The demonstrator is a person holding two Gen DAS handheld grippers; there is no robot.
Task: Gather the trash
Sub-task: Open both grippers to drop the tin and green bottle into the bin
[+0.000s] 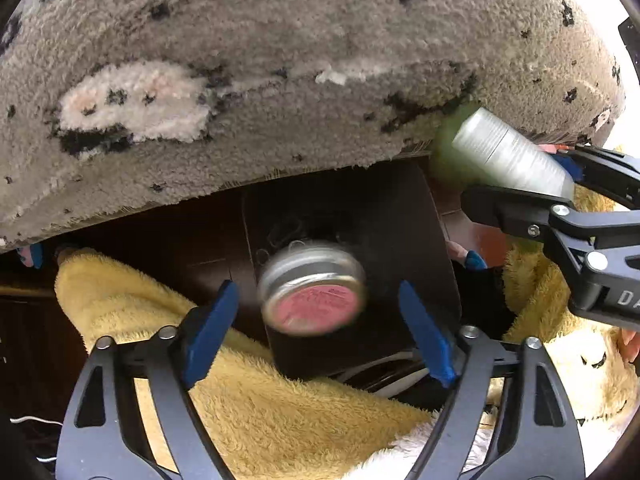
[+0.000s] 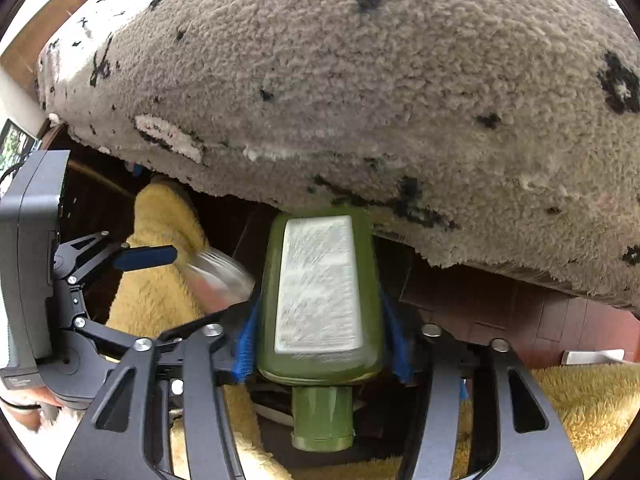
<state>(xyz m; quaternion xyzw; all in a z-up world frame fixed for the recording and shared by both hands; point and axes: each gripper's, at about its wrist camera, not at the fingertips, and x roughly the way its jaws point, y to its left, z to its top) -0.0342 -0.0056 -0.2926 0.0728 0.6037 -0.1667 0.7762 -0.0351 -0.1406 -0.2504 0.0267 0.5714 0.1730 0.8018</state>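
The left gripper [image 1: 318, 334] is gaping wide — a blurred tin [image 1: 313, 288] is dropping between its fingers toward the dark bin [image 1: 416, 232] directly beneath. The right gripper [image 2: 322, 338] is clamping a green bottle [image 2: 320, 288], long axis pointing forward — just beside that bin.

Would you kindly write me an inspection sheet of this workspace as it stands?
Surface: grey carpet with black specks; dark floor beyond its edge.
Job's things: round tin with pink face, blurred, between the left gripper's fingers over a dark bin; green bottle with pale label, cap toward the camera.
Clutter: yellow fluffy fabric on both sides of the bin.
Grippers: left gripper open, its fingers clear of the tin; right gripper shut on the bottle.
Cables: thin white wire at lower left.
Surroundings: dark screen at far left, right view.
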